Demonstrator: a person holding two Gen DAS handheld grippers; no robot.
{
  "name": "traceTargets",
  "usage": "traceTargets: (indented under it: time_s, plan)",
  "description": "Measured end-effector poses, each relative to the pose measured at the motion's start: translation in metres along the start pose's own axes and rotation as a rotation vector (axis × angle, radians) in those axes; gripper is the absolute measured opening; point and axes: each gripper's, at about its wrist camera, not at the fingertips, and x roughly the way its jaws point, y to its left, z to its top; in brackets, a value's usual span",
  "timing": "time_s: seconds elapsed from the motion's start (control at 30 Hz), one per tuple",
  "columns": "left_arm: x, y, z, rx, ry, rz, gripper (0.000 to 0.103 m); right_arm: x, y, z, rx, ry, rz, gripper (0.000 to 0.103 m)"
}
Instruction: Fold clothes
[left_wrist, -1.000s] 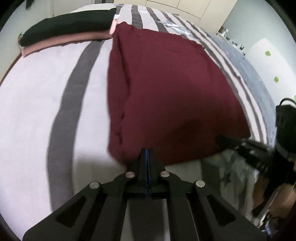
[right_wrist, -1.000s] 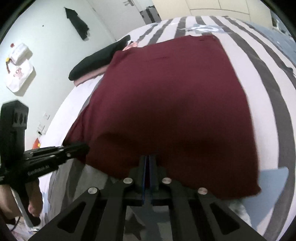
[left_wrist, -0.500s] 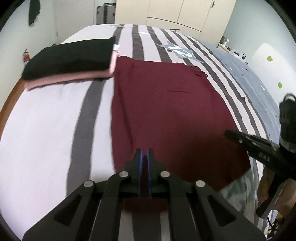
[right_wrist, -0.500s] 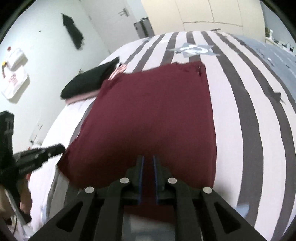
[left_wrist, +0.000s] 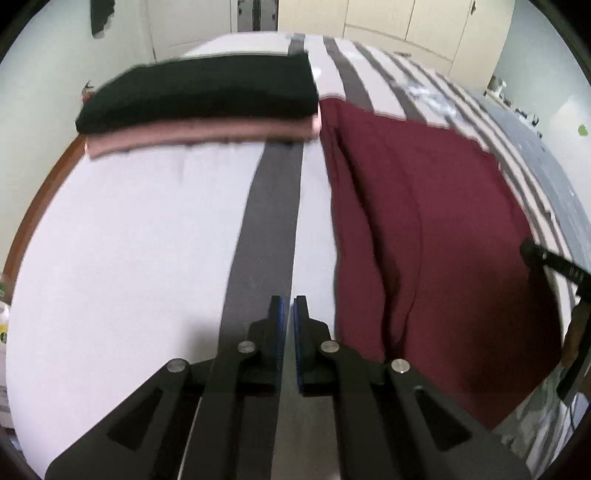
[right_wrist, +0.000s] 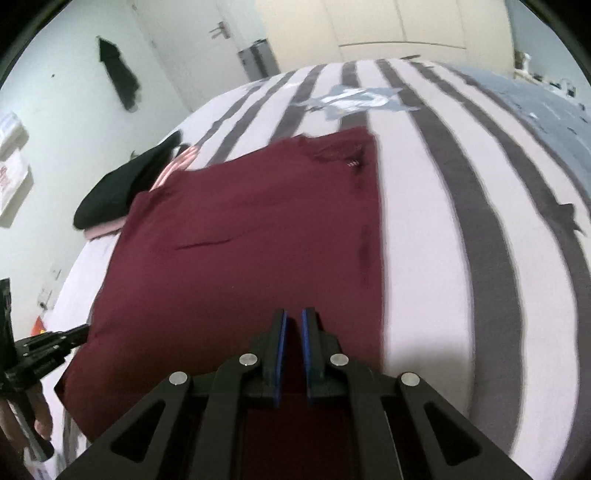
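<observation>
A maroon garment (left_wrist: 424, 221) lies spread flat on the striped bed cover (left_wrist: 129, 240), with a few long creases near its left edge. My left gripper (left_wrist: 290, 301) is shut and empty over a grey stripe, just left of the garment. My right gripper (right_wrist: 293, 314) hovers above the near right part of the maroon garment (right_wrist: 251, 240). Its jaws are closing with a narrow gap and nothing pinched between them. Each gripper shows at the edge of the other's view: the right gripper (left_wrist: 546, 258), the left gripper (right_wrist: 55, 339).
A folded black garment (left_wrist: 203, 88) sits on a folded pink one (left_wrist: 203, 131) at the far left of the bed. The bed's wooden edge (left_wrist: 40, 192) curves on the left. Wardrobes and a door stand behind, and a hand (right_wrist: 40, 417) shows bottom left.
Both grippers came off the maroon garment's near edge and drew back. The garment now lies flat. My left gripper swung left off the cloth, over the grey stripe.
</observation>
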Motion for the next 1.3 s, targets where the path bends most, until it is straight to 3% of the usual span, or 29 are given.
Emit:
traceTargets:
  time_s: [0.2, 0.37, 0.53, 0.6, 0.63, 0.67, 0.7, 0.8, 0.87, 0.97, 1.07, 1.23, 1.3]
  plan:
    - [0.007, -0.039, 0.047, 0.083, -0.067, -0.124, 0.002, 0.004, 0.001, 0.025, -0.011, -0.033, -0.012, 0.010]
    - [0.052, -0.073, 0.080, 0.129, -0.047, -0.140, 0.002, 0.025, 0.011, 0.053, -0.046, -0.042, 0.003, 0.010]
    - [0.062, -0.048, 0.086, 0.119, -0.050, -0.080, 0.004, 0.041, -0.013, 0.064, -0.004, -0.026, -0.029, 0.006]
    - [0.061, -0.034, 0.088, 0.092, -0.049, -0.096, 0.003, 0.038, -0.026, 0.067, 0.022, -0.037, -0.029, 0.004]
    - [0.059, -0.030, 0.088, 0.086, -0.048, -0.094, 0.003, 0.035, -0.030, 0.068, 0.027, -0.044, -0.039, 0.006]
    - [0.054, -0.029, 0.087, 0.093, -0.056, -0.084, 0.003, 0.032, -0.035, 0.068, 0.040, -0.049, -0.062, 0.015]
    - [0.050, -0.028, 0.086, 0.099, -0.063, -0.074, 0.003, 0.028, -0.042, 0.069, 0.058, -0.055, -0.088, 0.015]
    - [0.031, -0.014, 0.076, 0.043, -0.080, -0.055, 0.006, 0.013, -0.054, 0.066, 0.101, -0.073, -0.096, 0.016]
    - [0.016, -0.001, 0.063, -0.010, -0.059, -0.084, 0.008, 0.002, -0.051, 0.061, 0.085, -0.074, -0.079, 0.017]
    - [-0.007, 0.012, 0.036, -0.053, -0.030, -0.105, 0.015, -0.014, -0.036, 0.044, 0.038, -0.055, -0.052, 0.032]
    - [-0.032, 0.023, -0.002, -0.091, 0.015, -0.140, 0.024, -0.032, -0.019, 0.016, 0.011, -0.019, -0.029, 0.038]
    - [-0.071, 0.020, -0.057, -0.064, 0.058, -0.145, 0.031, -0.059, -0.005, -0.035, 0.042, 0.045, -0.003, 0.042]
    - [-0.083, 0.019, -0.074, -0.063, 0.058, -0.166, 0.044, -0.070, -0.004, -0.054, 0.075, 0.058, 0.005, 0.043]
